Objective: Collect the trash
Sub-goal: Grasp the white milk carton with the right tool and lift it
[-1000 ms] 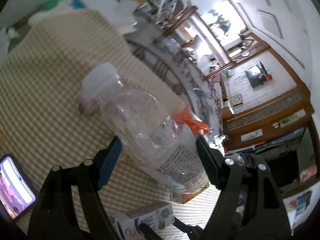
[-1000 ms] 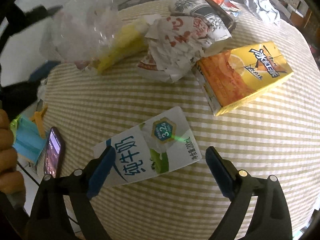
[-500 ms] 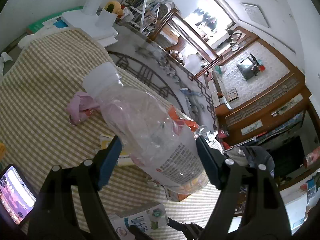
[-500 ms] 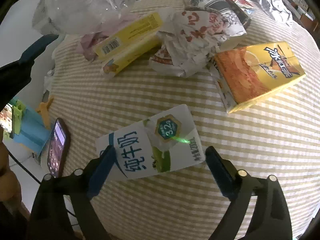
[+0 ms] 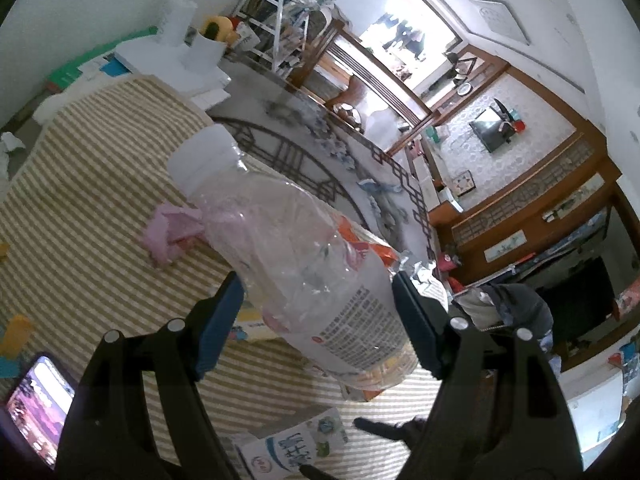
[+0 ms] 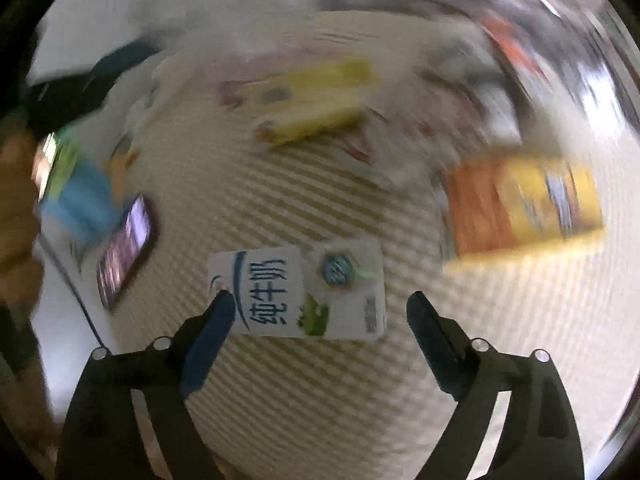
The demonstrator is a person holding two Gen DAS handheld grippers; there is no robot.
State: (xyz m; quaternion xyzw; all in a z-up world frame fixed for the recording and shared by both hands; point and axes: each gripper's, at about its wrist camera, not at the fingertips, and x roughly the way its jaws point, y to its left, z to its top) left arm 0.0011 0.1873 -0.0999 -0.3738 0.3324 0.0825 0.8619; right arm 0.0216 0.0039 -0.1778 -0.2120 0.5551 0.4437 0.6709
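Left claw (image 5: 318, 304) clamped on clear bottle (image 5: 296, 268); right claw (image 6: 320, 320) opening.
Milk carton (image 6: 298, 294) flat on striped surface (image 6: 320, 392) between right pads, untouched; orange box (image 6: 524, 208) at 2 o'clock.

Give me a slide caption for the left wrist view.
Left tool holds a clear capped plastic bottle aloft over the striped tablecloth.

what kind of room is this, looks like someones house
Most likely a lived-in home, probably a living or dining room. A table under a striped cloth holds household litter such as a milk carton; behind it stand carved wooden cabinets and a cluttered white shelf rack.
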